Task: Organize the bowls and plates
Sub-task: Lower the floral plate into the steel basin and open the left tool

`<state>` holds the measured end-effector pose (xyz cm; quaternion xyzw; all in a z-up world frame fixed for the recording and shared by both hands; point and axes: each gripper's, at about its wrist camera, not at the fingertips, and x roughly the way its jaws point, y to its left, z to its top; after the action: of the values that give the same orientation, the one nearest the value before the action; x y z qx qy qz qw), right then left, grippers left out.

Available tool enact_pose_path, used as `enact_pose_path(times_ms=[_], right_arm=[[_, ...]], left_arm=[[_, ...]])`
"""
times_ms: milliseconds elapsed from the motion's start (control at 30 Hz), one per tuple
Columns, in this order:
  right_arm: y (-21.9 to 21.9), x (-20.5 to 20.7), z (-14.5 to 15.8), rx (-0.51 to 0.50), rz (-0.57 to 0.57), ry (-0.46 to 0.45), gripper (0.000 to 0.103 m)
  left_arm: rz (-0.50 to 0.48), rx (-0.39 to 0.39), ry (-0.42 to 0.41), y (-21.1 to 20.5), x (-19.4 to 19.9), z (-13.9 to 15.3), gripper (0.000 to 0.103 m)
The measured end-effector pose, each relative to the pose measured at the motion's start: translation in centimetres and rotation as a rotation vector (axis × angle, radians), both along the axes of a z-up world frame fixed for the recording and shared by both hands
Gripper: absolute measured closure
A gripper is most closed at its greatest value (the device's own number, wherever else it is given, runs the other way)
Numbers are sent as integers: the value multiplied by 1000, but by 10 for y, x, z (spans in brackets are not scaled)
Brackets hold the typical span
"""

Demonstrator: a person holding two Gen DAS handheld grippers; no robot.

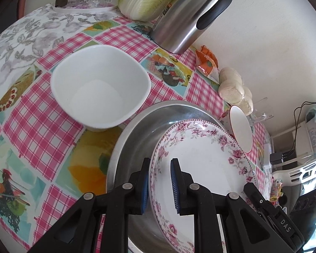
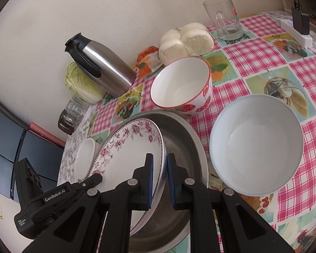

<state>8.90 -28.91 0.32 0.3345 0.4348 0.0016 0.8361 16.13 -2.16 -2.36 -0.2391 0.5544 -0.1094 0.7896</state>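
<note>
Both grippers clamp opposite edges of the floral plate, holding it tilted over the steel pan on the checked tabletop: the left gripper pinches the rim on one side, the right gripper has its jaws closed narrowly on the far rim. The plate appears to sit low in the pan, though whether it touches the metal cannot be told. The grips are thin edge pinches on glazed ware, so the likeliest trouble is a slip: if one hand drops faster than the other, the plate could twist out of the pads and strike the pan. Room is tight as well. The square white bowl stands just beside the pan on the left, the strawberry bowl touches or nearly touches its far rim, and the pale round bowl sits just beside it on the right; a wide swing could knock any of them. Letting go with the plate at a slant would probably let it slide and clatter down the pan's wall. The kettle and buns by the wall stand clear of the work.
</note>
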Motion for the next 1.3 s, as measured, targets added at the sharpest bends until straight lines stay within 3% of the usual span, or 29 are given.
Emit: enact_pose_path(times_ms=[367, 833, 1133, 1300], right_arm=[[2, 3, -10, -22, 1, 50, 88], [9, 10, -19, -71, 25, 95, 89], [10, 11, -20, -88, 22, 114, 92], [11, 12, -19, -106, 28, 123, 92]], left_arm=[[-13, 43, 21, -6, 3, -9, 83], [-27, 103, -13, -10, 3, -12, 83], [-49, 155, -21, -17, 5, -12, 78], [-74, 166, -27, -21, 5, -9, 68]])
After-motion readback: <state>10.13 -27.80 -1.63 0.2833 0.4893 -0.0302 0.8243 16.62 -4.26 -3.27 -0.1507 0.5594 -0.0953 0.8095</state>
